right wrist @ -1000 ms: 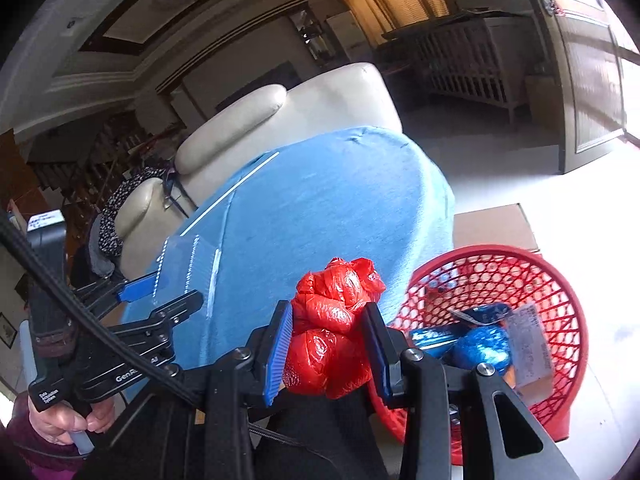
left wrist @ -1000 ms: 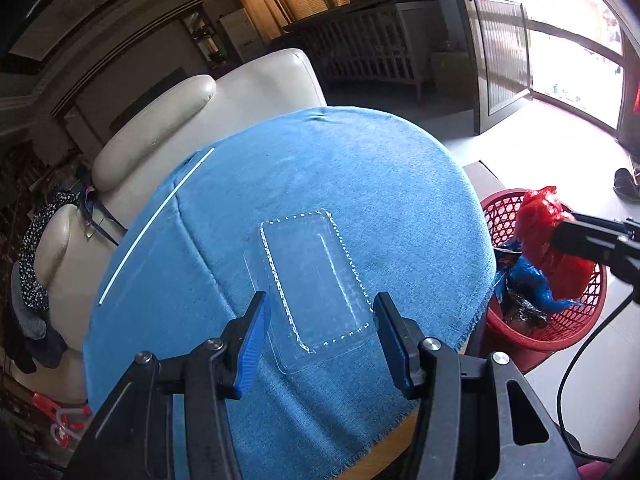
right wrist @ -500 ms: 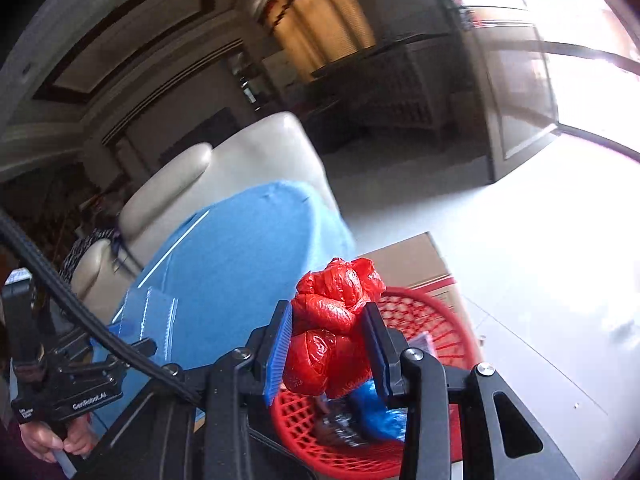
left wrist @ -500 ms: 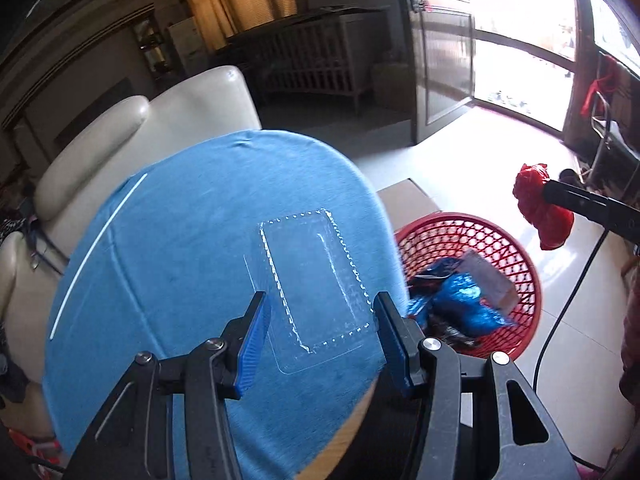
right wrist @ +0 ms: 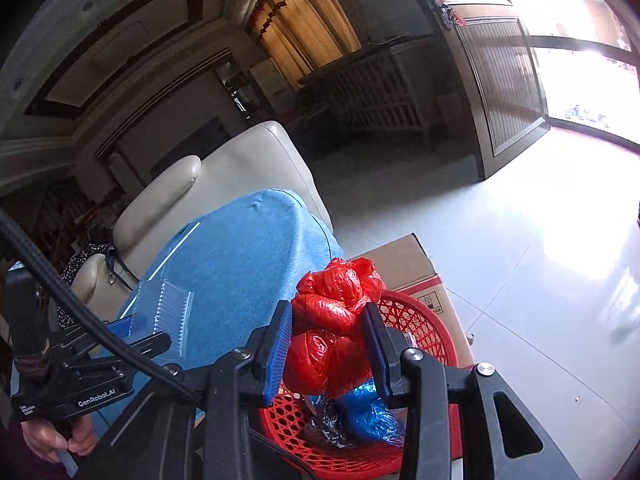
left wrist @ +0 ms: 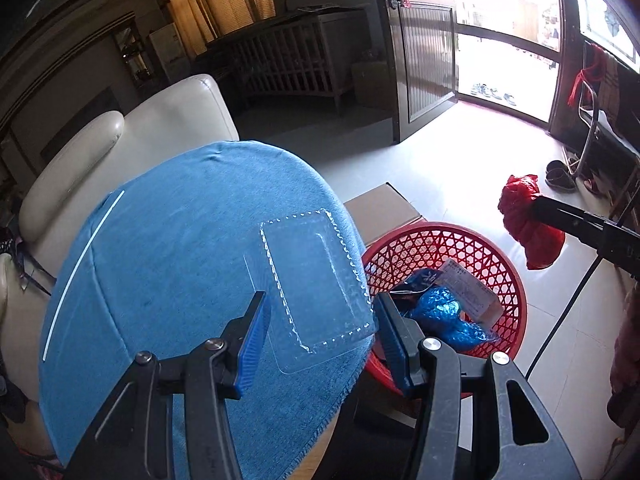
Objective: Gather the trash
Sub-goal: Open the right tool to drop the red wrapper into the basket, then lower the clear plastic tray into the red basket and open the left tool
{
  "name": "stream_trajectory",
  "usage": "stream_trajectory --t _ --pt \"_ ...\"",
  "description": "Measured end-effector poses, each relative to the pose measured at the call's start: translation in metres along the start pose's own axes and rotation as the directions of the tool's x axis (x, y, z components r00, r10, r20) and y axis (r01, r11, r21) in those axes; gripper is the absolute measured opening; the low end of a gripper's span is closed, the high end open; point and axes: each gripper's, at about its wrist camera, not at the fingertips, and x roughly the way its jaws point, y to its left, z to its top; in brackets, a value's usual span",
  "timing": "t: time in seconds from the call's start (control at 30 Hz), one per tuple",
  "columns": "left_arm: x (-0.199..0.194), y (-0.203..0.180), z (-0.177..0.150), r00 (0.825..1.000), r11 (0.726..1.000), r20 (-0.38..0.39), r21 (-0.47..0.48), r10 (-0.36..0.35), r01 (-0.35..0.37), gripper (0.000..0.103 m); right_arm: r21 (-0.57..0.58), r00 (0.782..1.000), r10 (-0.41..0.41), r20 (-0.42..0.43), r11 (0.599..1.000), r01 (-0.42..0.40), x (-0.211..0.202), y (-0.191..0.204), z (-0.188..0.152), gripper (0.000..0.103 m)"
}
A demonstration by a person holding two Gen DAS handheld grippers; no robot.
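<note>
The jaws of the left gripper (left wrist: 320,334) stand wide and hold a clear plastic tray (left wrist: 316,280) between them. It seems lifted off the blue cloth (left wrist: 160,260), but I cannot tell if the pads press it. Its long axis runs forward, away from the jaws. The red mesh basket (left wrist: 460,240) lies to the right of these jaws and lower. The jaws of the right gripper (right wrist: 326,346) are narrow and clamp a crumpled red plastic bag (right wrist: 332,320); the basket is directly below them, so this hand is nearer for the drop.

Cream armchair (left wrist: 132,136) beside cardboard box (left wrist: 384,208)
</note>
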Motion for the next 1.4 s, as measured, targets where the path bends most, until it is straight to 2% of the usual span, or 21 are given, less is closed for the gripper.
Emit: stream_trajectory --t 0.57,1.4 --pt "0.004 -0.013 0.001 1.000 0.999 -0.001 0.036 0.028 -0.028 0.055 -0.001 1.000 0.021 -0.021 1.000 -0.021 0.008 0.004 -0.004 0.039" --pt "0.010 -0.030 0.008 1.000 0.996 -0.003 0.087 0.012 -0.012 0.056 0.023 1.000 0.014 -0.016 1.000 -0.014 0.007 -0.002 -0.005 0.039"
